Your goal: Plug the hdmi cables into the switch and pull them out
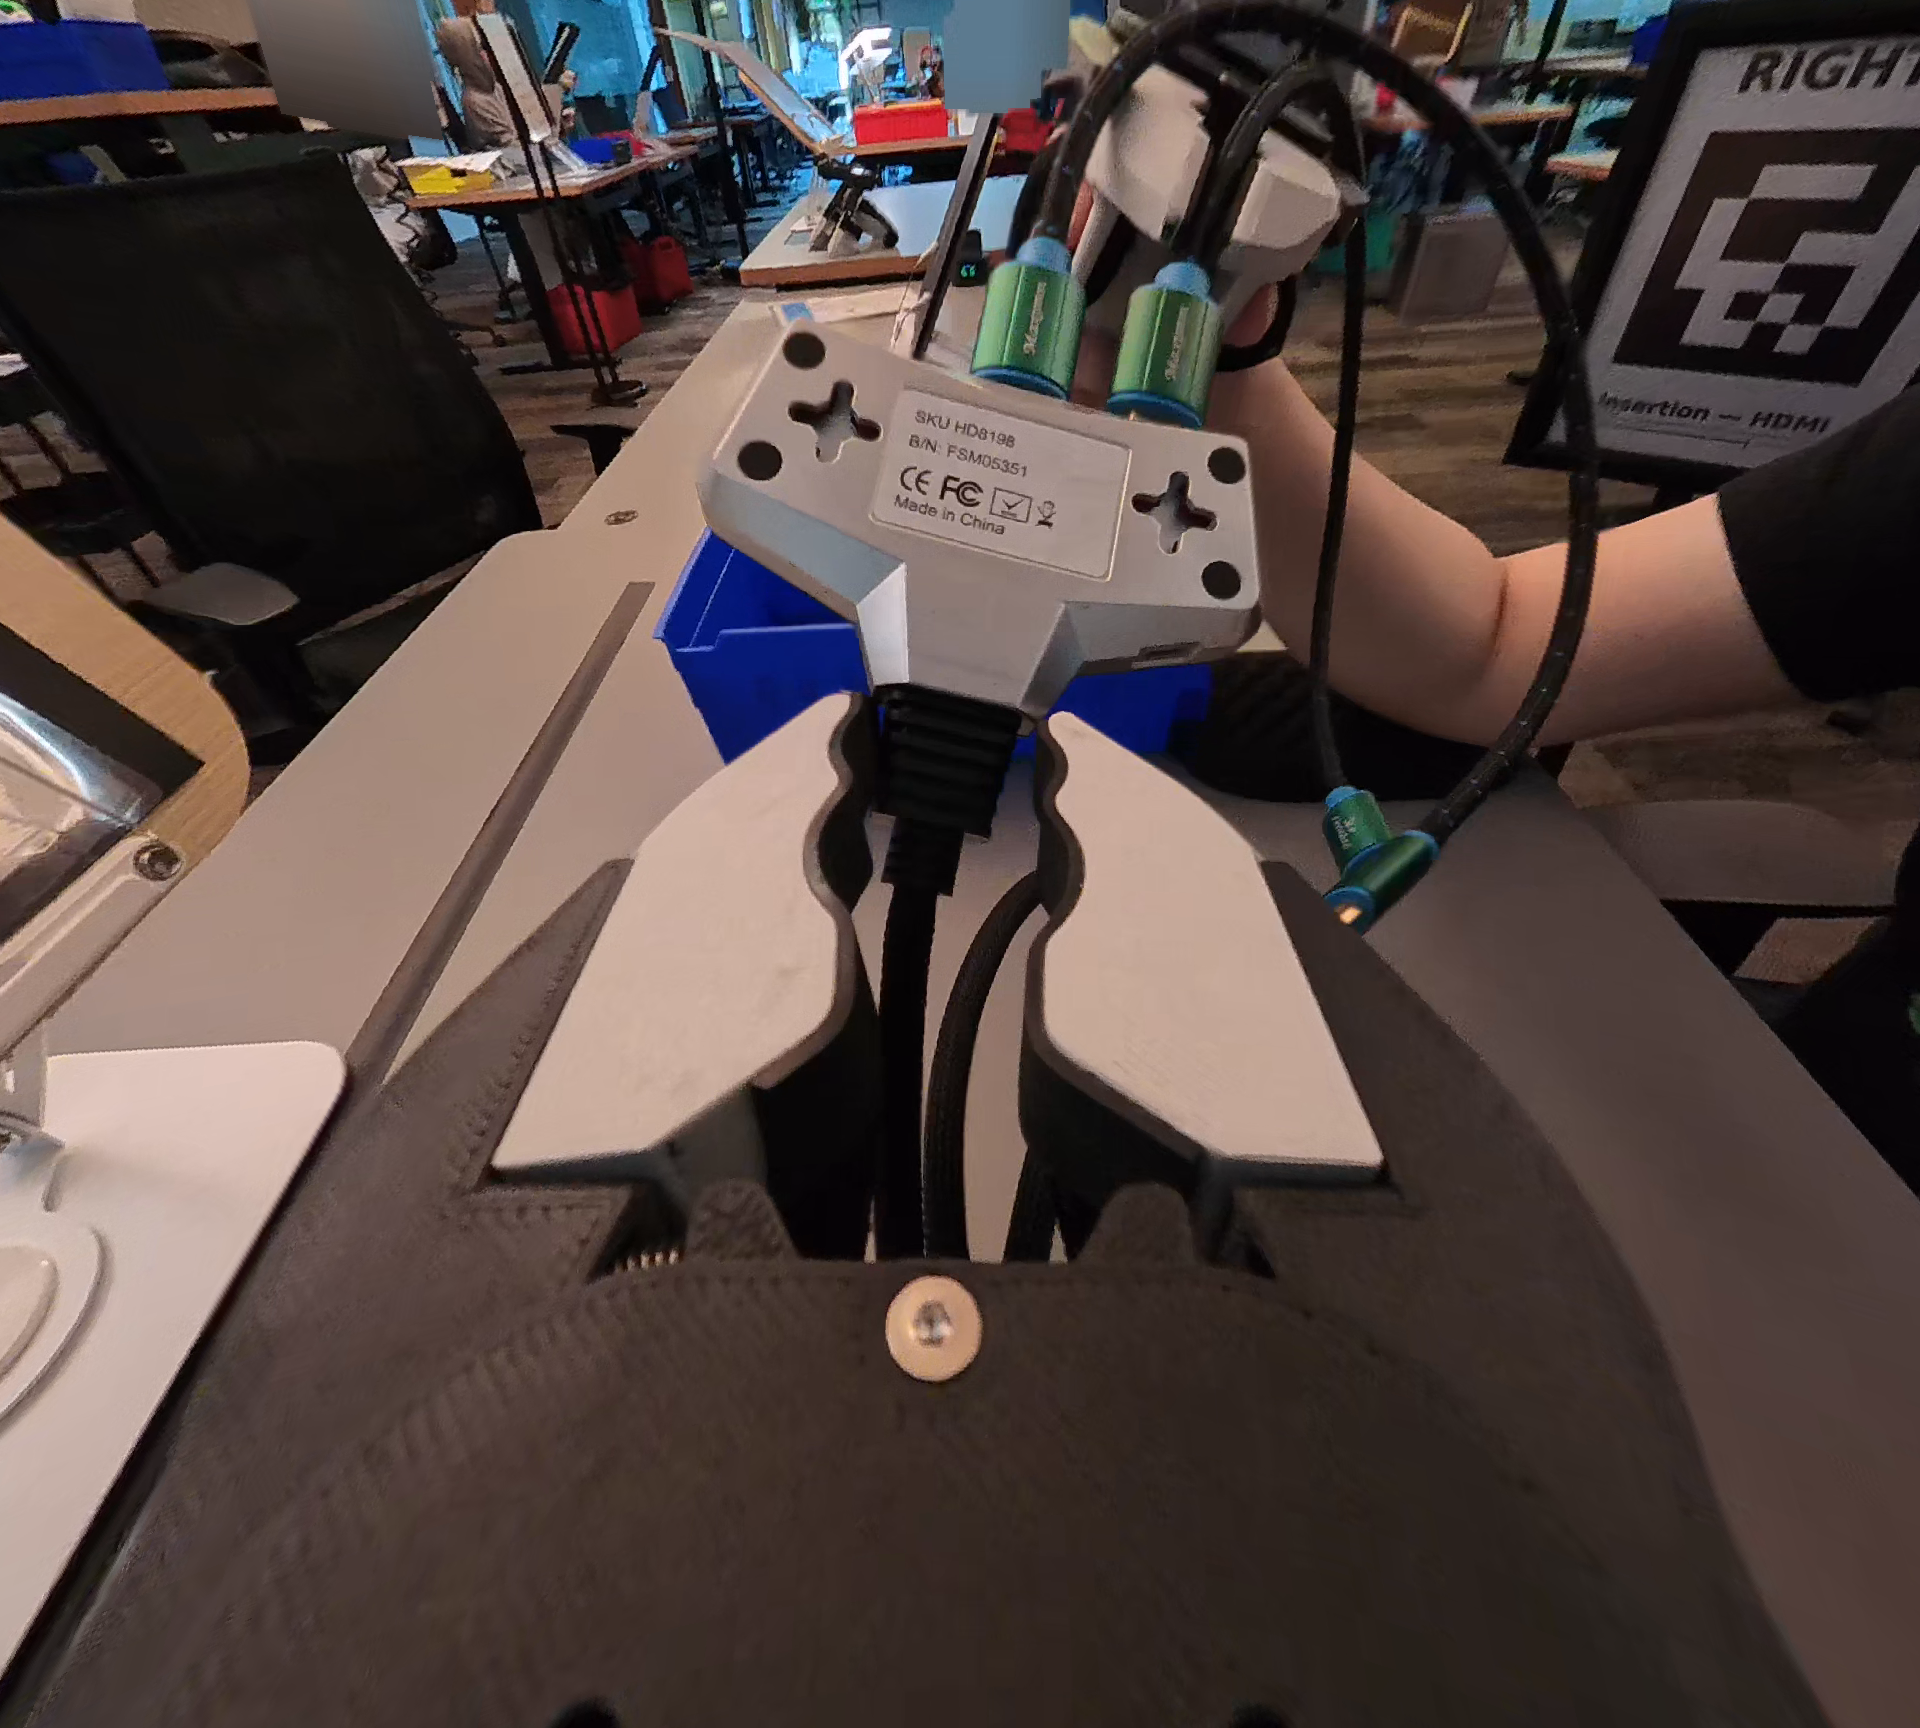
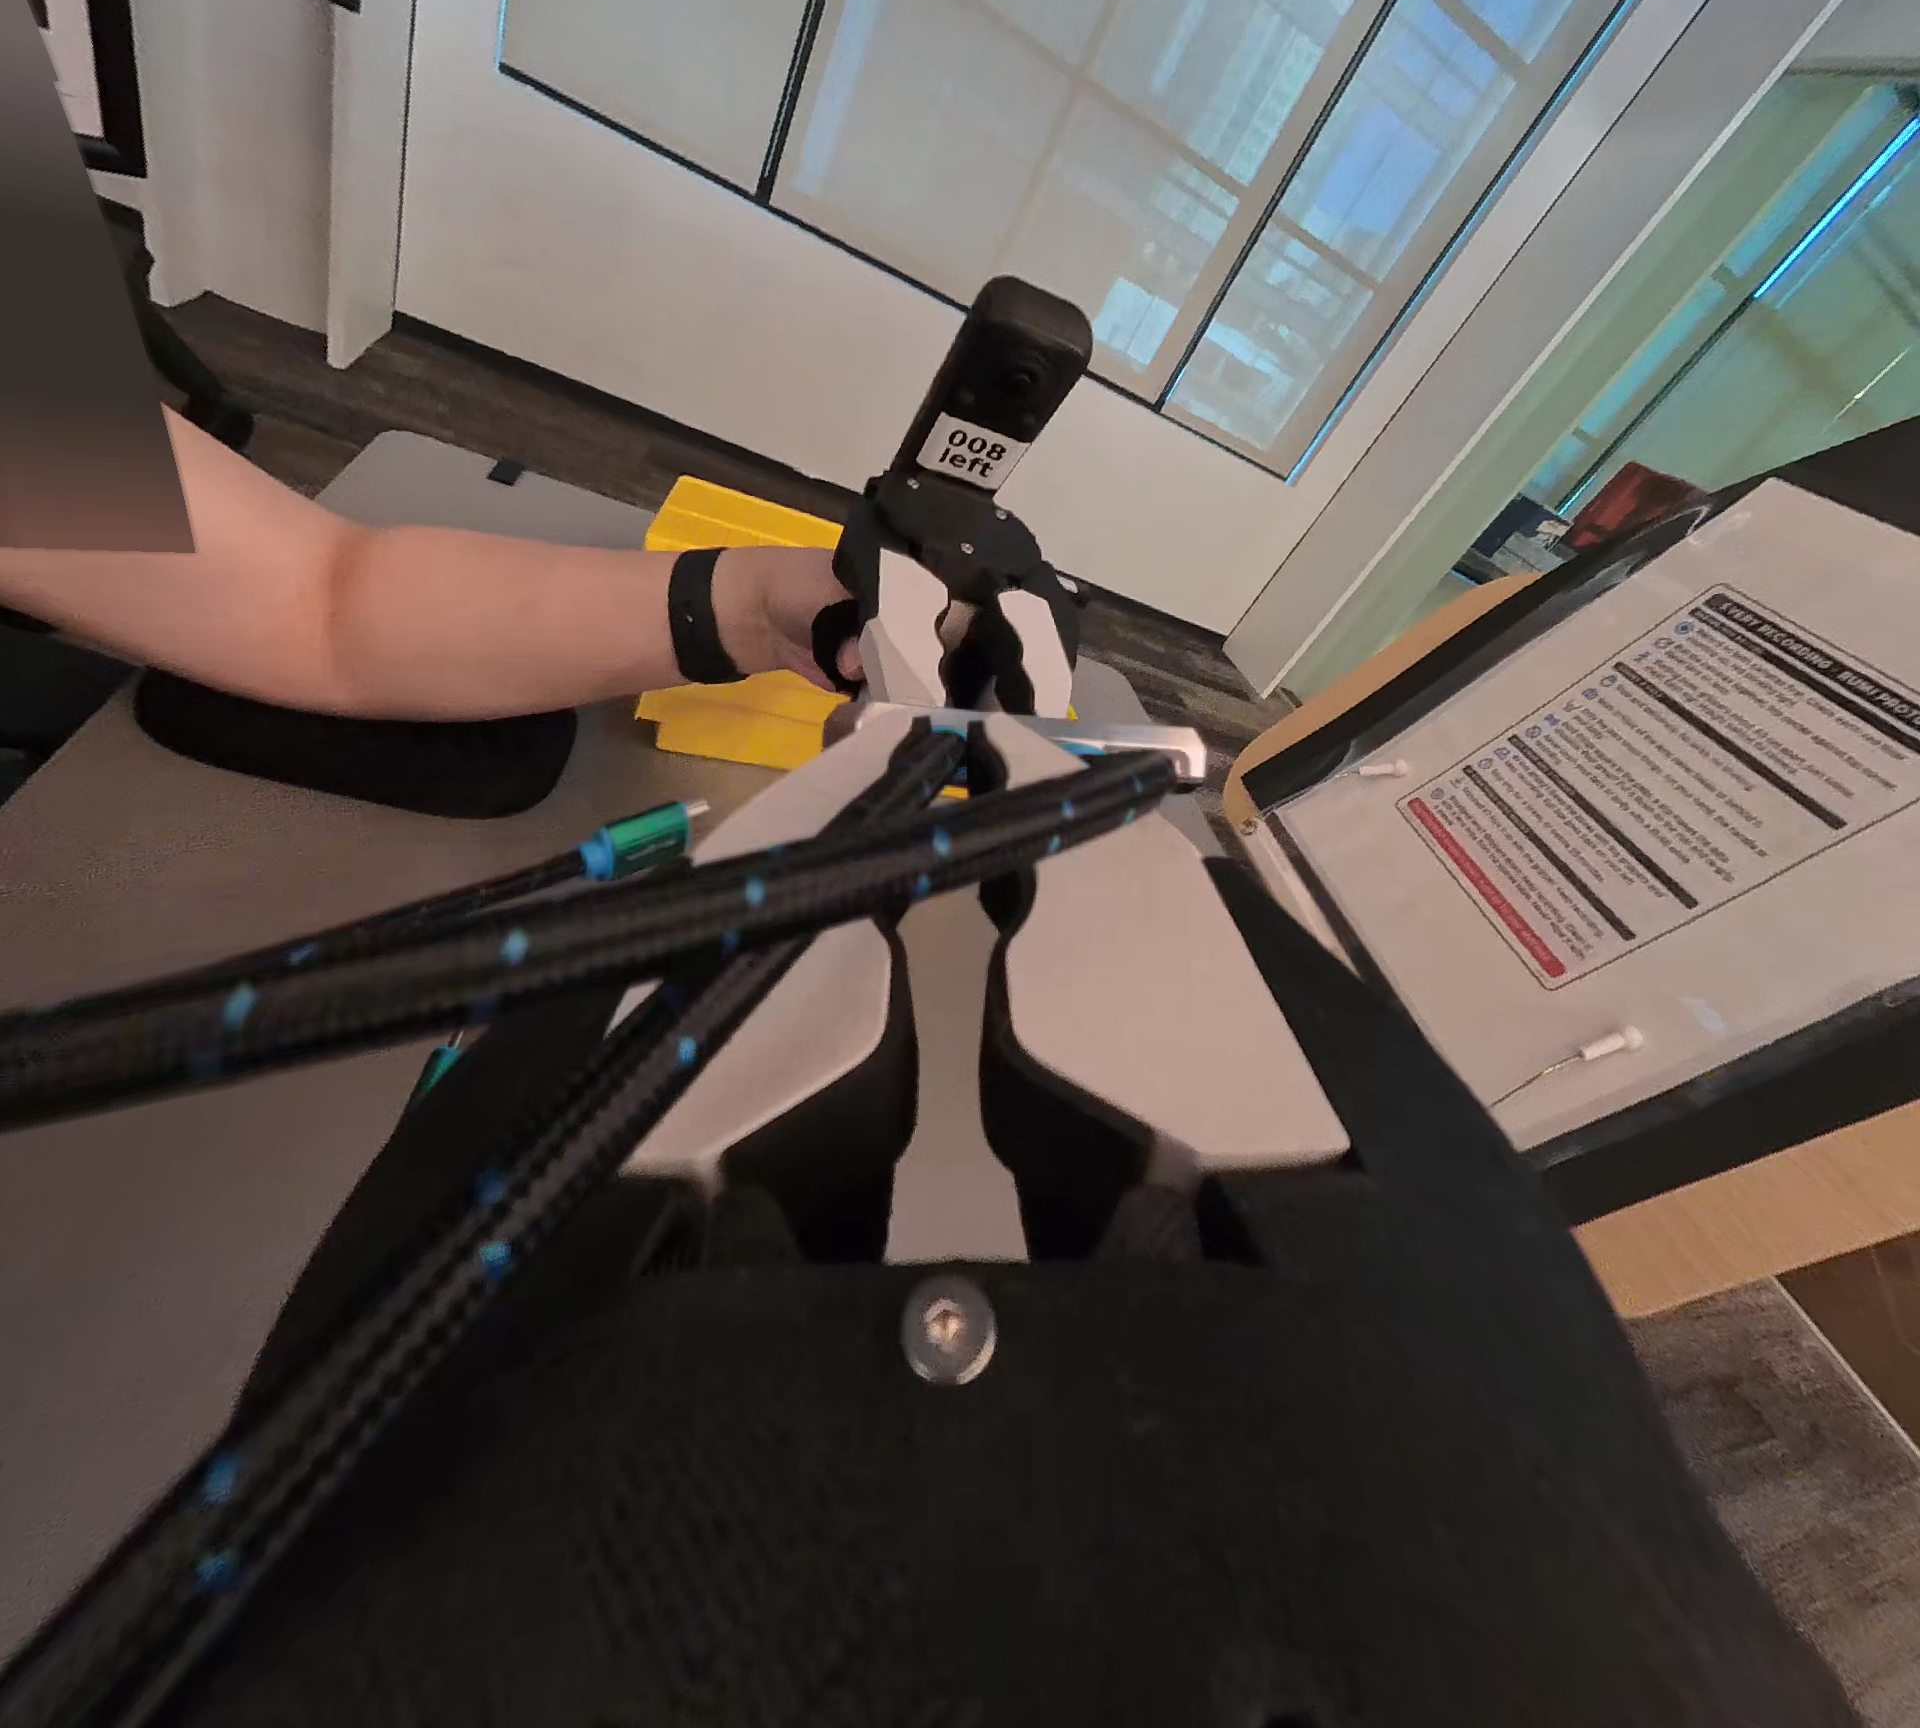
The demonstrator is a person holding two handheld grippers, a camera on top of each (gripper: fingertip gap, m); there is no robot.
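The left gripper [image 1: 948,743] is pinched on the ribbed black strain relief [image 1: 943,769] of the silver metal HDMI switch [image 1: 987,525], so the T-shaped box is held up off the grey table [image 1: 540,691], just beyond the fingertips, with its labelled underside and cross-shaped mounting slots turned toward that camera. A black cable runs back from the strain relief between the two pale fingers [image 1: 707,951].

On the far edge of the switch from the left gripper, two green metal HDMI plugs with blue collars sit side by side in their ports: the left-hand plug [image 1: 1029,322] and the right-hand plug [image 1: 1166,348]. The right gripper [image 1: 1210,172] comes in from beyond them, its white fingers around the braided black cables just behind the plugs. In its own view the right gripper [image 2: 968,748] has its tips drawn close together at the switch's edge, but the crossing cables [image 2: 727,909] cover the contact and I cannot tell which plug it grips.

A third cable hangs loose in a wide loop to the right of the left gripper, its free green plug [image 1: 1369,857] dangling over the table edge. A blue plastic bin [image 1: 769,660] stands directly beneath the raised switch. A yellow plastic bin [image 2: 727,712] sits on the table behind the left gripper [image 2: 961,639] as seen from the right side.
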